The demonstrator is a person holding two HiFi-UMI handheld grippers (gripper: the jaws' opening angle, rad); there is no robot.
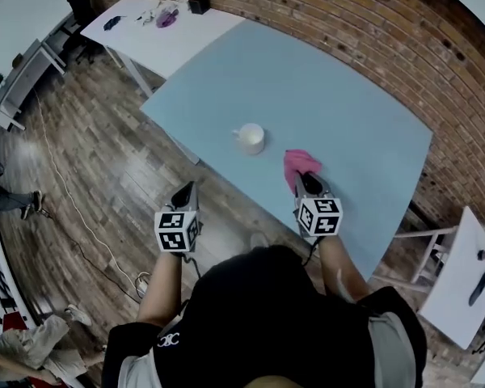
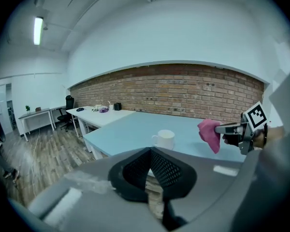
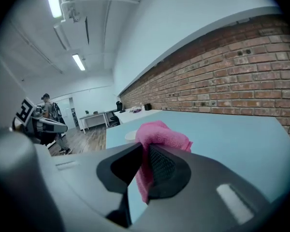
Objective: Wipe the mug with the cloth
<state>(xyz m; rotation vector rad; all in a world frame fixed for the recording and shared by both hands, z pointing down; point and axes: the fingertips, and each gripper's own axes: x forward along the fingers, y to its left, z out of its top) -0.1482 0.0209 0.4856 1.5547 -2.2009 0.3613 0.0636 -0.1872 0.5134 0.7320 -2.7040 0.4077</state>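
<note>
A white mug stands upright on the light-blue table, its handle to the left in the head view. The pink cloth hangs from my right gripper, which is shut on it just right of the mug and above the table's near edge. In the right gripper view the cloth bulges out between the closed jaws, hiding most of the mug. My left gripper is shut and empty, held off the table's near edge to the mug's left. Its view shows the mug ahead and the cloth.
A brick wall runs behind the table. A white table with small items adjoins at the far left. A small white side table stands at right. A cable trails over the wooden floor. A person stands in the distance.
</note>
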